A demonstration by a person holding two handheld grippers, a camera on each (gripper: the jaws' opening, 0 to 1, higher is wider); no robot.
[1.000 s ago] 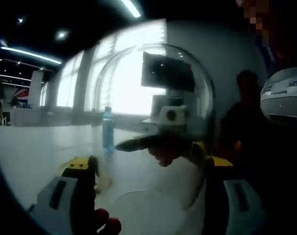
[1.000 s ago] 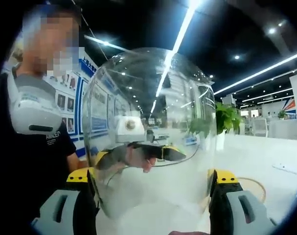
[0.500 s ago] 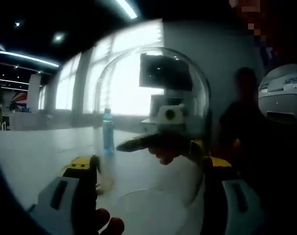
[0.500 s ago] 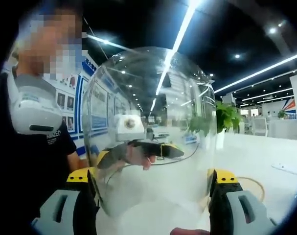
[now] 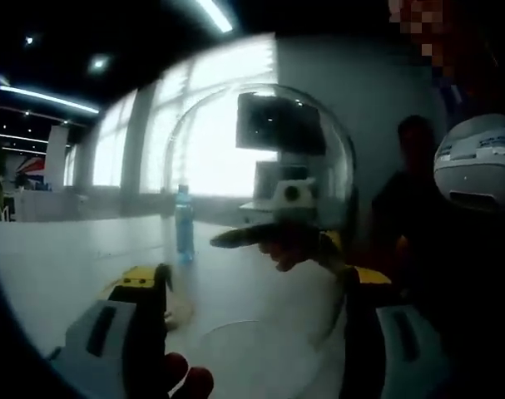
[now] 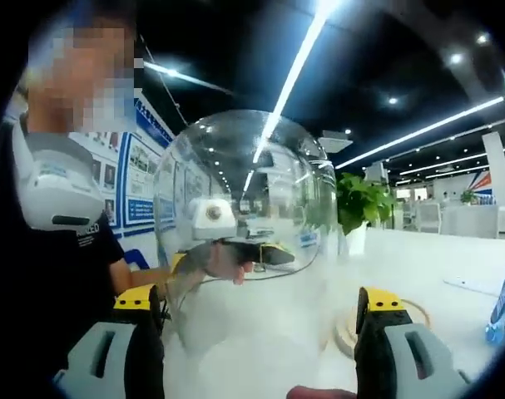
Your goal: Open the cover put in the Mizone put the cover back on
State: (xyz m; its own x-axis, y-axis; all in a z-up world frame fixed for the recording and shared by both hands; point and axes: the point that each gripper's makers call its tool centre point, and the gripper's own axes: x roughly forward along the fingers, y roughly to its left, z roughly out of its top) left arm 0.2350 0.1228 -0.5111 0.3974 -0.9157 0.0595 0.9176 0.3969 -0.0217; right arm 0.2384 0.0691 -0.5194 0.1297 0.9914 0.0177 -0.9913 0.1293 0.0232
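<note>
Left gripper view first: the cover point(image 5: 260, 191), a clear glass dome, hangs in the air between the left gripper point(image 5: 252, 287) jaws, its open mouth tipped toward the lens. The jaws stand wide, one at each flank of the glass, but whether the pads actually press it I cannot tell. Through the dome you can see the right gripper point(image 5: 273, 241) on the far side. Over to the right gripper view, where the same cover point(image 6: 244, 224) sits between widely spread jaws, hard by the left jaw, with a visible gap at the right one, so this gripper looks open and not clamping anything. The left gripper point(image 6: 235, 253) shows through the glass here, apparently at the opposite wall, which reads like a two-sided carry for a bulky, slippery shell. Down on the white table point(image 5: 61, 258) the Mizone point(image 5: 184, 224) stands upright, well apart from the dome; it peeks in at the edge as a blue bottle point(image 6: 503, 299). The round base point(image 6: 414, 314) lies bare beside the right jaw, ready for the bottle. Opening looks done; the next job, I'd judge, is parking the cover safely so that a gripper comes free for the bottle.
</note>
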